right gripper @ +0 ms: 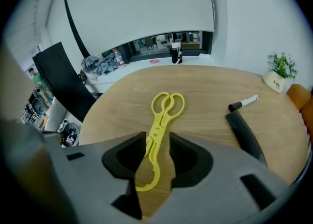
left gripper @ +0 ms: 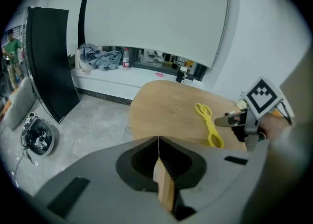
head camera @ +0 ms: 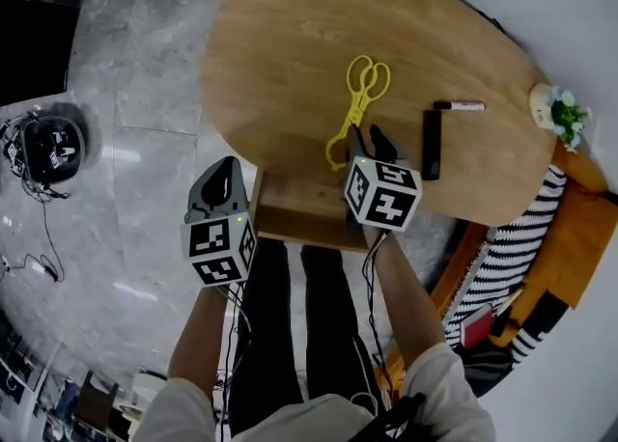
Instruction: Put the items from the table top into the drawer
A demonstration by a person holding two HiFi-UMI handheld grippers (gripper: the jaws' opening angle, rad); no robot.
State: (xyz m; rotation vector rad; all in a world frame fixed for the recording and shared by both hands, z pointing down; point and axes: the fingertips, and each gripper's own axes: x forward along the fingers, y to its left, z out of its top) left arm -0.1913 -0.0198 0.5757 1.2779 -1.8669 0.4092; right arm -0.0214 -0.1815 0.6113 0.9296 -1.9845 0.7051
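Yellow plastic tongs (head camera: pixel 357 102) lie on the oval wooden table (head camera: pixel 290 44), with a black-capped marker (head camera: pixel 462 105) and a black bar-shaped item (head camera: pixel 431 144) to their right. My right gripper (head camera: pixel 372 139) hangs over the tongs' near end. In the right gripper view it (right gripper: pixel 157 140) stands open, the tongs (right gripper: pixel 161 115) running between its jaws, pads apart from them. The wooden drawer (head camera: pixel 290 223) is pulled out under the table's near edge. My left gripper (head camera: pixel 227 172) is at the drawer's left corner, shut (left gripper: pixel 159 142), with a wooden edge showing behind its jaws.
A small potted plant (head camera: pixel 560 112) stands at the table's right end. An orange seat with a striped cushion (head camera: pixel 526 237) is just right of the table. A black device with cables (head camera: pixel 53 146) lies on the marble floor at the left. The person's legs are under the drawer.
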